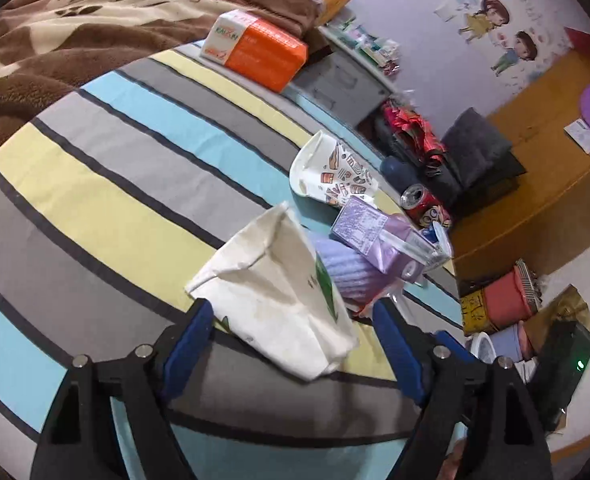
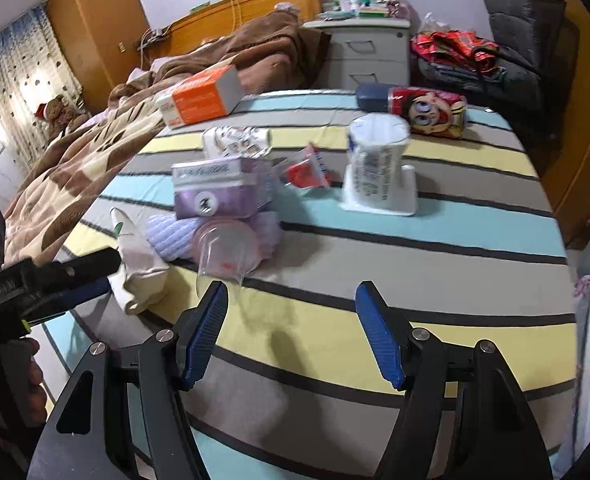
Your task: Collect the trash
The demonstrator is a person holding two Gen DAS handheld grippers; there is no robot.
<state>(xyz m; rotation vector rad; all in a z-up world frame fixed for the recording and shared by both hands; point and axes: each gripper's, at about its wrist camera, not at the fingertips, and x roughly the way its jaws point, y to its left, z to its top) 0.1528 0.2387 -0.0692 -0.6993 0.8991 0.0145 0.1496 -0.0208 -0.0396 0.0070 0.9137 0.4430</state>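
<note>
- Both sets of jaws stand apart: my left gripper [image 1: 293, 312] has its blue pads spread either side of a white paper bag [image 1: 279, 296] without pinching it, and my right gripper [image 2: 291, 300] is spread wide over bare sheet with nothing between the pads.
- Nearest the left gripper, I see the white paper bag lying on its side on the striped bedsheet [image 1: 115, 184], its open mouth facing away from me.
- Just past my right gripper's left pad lies a clear plastic cup [image 2: 225, 248], tipped over and resting against a ribbed lavender item [image 2: 171, 236].
- On top of that lavender item I can see a purple drink carton [image 2: 215, 192], lying flat.
- Beside the carton, toward the middle of the bed, a small red and clear wrapper [image 2: 307, 170] sits on the sheet.
- To its right I see a white printed cup [image 2: 377, 164] standing upside down on a white lid.
- Behind the carton lies a flattened patterned paper cup [image 2: 235, 140].
- Farther back, at the bed's edge, a red cartoon-printed can [image 2: 429, 114] lies on its side, touching a dark blue case [image 2: 371, 96].
- An orange and white box [image 2: 201, 98] rests at the brown blanket [image 2: 95, 140].
- Beyond the bed stands a grey nightstand [image 2: 369, 54].
</note>
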